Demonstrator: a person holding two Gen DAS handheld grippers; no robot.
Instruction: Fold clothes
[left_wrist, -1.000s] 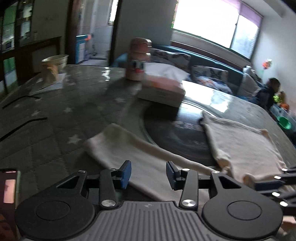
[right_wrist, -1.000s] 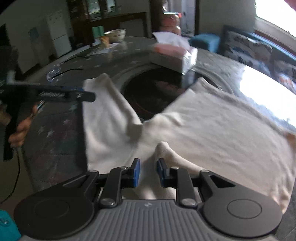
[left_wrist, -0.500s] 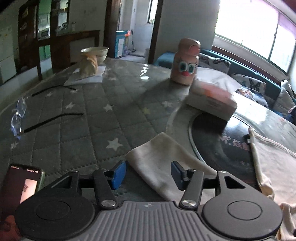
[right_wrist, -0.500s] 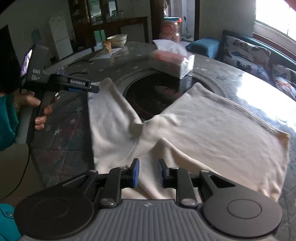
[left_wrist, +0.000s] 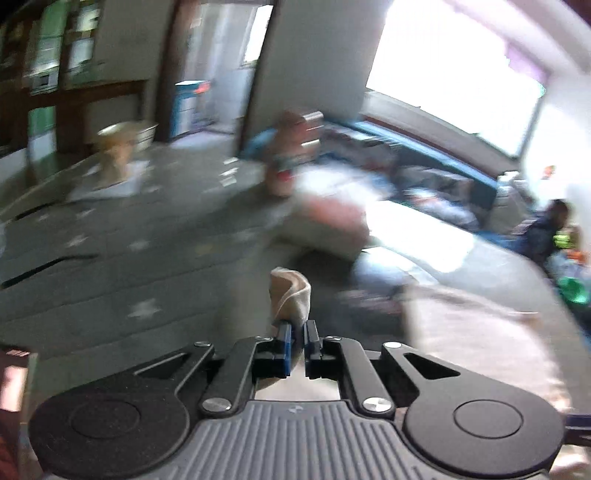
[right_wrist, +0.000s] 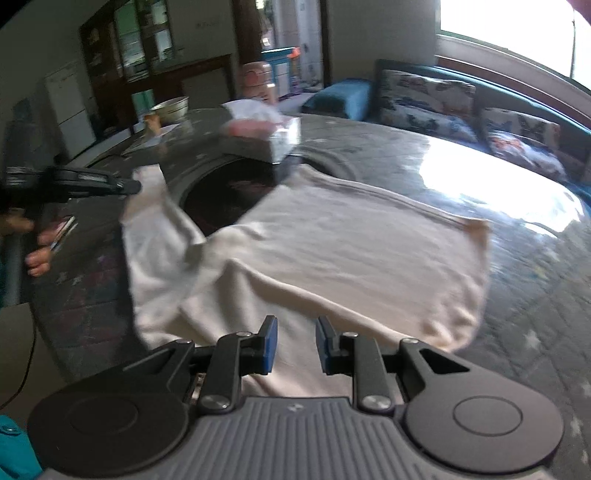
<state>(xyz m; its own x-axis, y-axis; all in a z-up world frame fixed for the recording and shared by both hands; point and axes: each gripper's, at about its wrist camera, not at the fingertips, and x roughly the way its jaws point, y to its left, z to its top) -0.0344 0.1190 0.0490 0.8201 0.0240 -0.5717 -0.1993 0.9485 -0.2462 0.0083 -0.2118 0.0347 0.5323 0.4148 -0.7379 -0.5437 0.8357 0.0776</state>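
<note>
A cream shirt lies spread on the round table. Its left sleeve trails out toward the table's left edge. My left gripper is shut on the sleeve's end, which bunches up just past the pads. The right wrist view shows that left gripper holding the sleeve end a little off the table. My right gripper hovers over the shirt's near edge. Its jaws stand narrowly apart and smooth cloth shows through the gap, so I see nothing pinched. The left wrist view is blurred.
A tissue box and a pink bottle stand at the back, past a dark round inset. A bowl sits far left. A phone and black cables lie by the left edge. A sofa runs behind the table.
My left gripper's jaws have closed on the sleeve end and raised it. The right gripper has shifted across the shirt; the fold that rose between its fingers is gone.
</note>
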